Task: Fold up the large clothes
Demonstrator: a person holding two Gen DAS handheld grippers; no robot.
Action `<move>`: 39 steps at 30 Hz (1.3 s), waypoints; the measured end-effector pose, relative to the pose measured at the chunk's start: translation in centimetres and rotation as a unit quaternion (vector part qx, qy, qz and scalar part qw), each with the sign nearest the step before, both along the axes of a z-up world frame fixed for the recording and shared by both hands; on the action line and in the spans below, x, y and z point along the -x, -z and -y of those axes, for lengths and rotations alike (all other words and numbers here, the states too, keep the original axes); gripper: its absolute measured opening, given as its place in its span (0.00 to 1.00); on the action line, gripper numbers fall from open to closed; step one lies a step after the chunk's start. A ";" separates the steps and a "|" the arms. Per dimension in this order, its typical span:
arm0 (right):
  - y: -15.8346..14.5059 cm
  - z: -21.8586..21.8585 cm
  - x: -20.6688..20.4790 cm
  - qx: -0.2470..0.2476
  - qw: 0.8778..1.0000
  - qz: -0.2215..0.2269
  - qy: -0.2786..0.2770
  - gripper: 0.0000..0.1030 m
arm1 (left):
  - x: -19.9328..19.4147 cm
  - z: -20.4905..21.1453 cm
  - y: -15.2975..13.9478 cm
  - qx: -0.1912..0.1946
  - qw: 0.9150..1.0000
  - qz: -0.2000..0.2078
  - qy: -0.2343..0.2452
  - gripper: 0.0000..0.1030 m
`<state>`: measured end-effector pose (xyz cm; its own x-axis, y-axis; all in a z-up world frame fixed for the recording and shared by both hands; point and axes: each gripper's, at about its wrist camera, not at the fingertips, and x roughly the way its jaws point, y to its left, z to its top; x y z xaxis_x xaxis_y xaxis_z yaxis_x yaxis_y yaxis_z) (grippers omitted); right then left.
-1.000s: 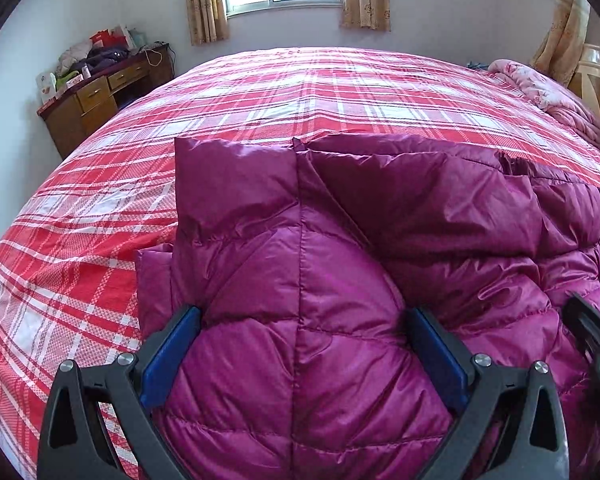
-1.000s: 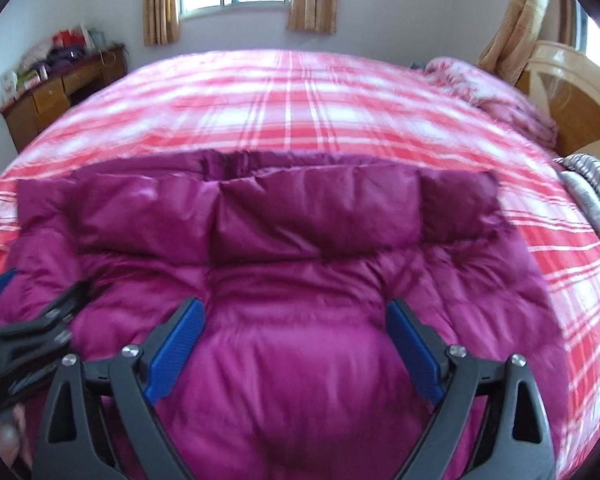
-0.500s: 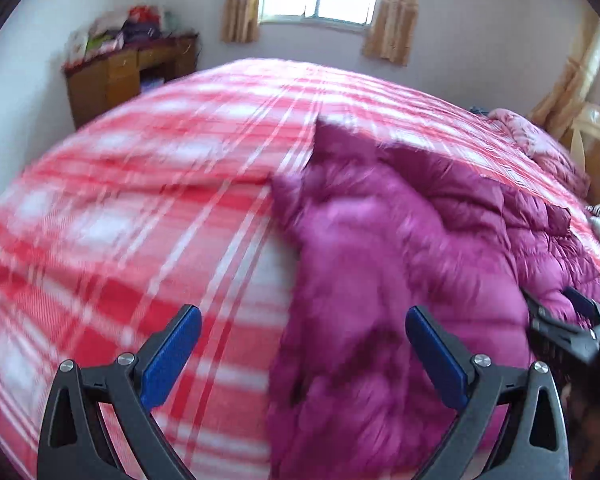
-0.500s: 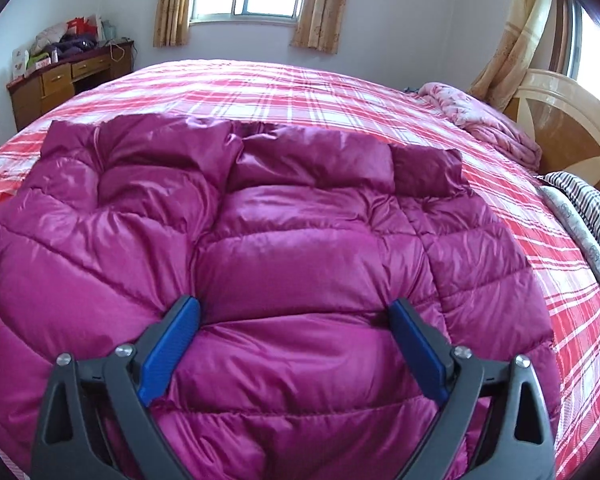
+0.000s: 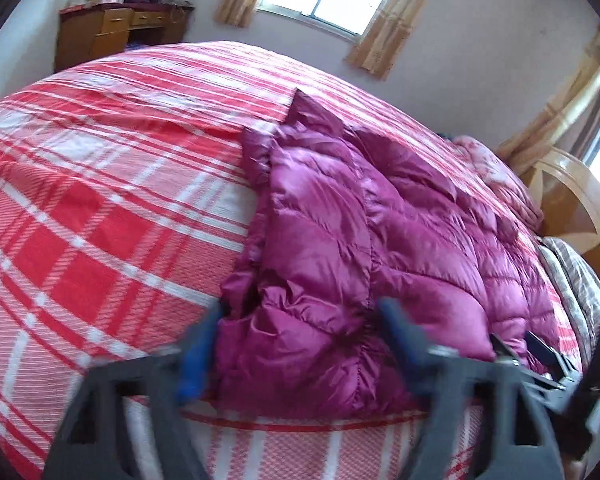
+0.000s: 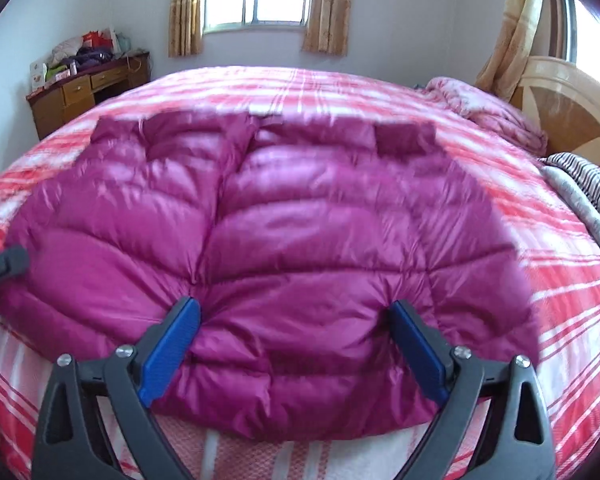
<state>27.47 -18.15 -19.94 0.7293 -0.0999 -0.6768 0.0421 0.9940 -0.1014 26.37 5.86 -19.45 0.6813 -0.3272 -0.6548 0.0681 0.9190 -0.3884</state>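
Jacket (image 6: 268,248), magenta and quilted, lies flat on the red plaid bed (image 6: 560,280), filling the centre of the right wrist view. Right gripper (image 6: 294,320): jaws wide apart over the near hem, nothing gripped. Left gripper (image 5: 296,332), lower centre of its blurred view: jaws have just been closing around the jacket's near left corner; contact cannot be told. Desk (image 6: 84,92), upper left, carries piled clutter.

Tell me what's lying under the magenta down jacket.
The magenta down jacket lies spread on the red plaid bedspread, which shows all round it. Whatever sits directly beneath the padding is covered, so whether anything else is there cannot be seen.
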 end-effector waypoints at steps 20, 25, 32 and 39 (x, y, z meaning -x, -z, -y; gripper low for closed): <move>-1.4 3.5 0.0 -0.077 0.997 -0.026 0.003 0.79 | 3.8 9.1 -13.2 0.000 0.970 0.159 0.182 0.09; -3.1 7.7 0.7 -0.133 0.991 -0.019 0.023 0.79 | 3.6 14.0 -14.4 -0.020 0.954 0.176 0.244 0.09; -3.8 15.2 0.5 -0.195 0.976 0.002 0.093 0.79 | 2.9 21.0 -12.2 -0.047 0.938 0.160 0.303 0.09; -1.2 18.5 -1.4 -0.175 0.976 -0.013 0.130 0.79 | 1.9 25.9 -8.2 -0.085 0.933 0.136 0.322 0.10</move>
<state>28.85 -36.68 -18.69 0.6923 -0.0399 -0.7205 0.3003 0.9238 0.2374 24.45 -20.07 -11.21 0.5268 -0.6338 -0.5663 0.7026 0.6997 -0.1295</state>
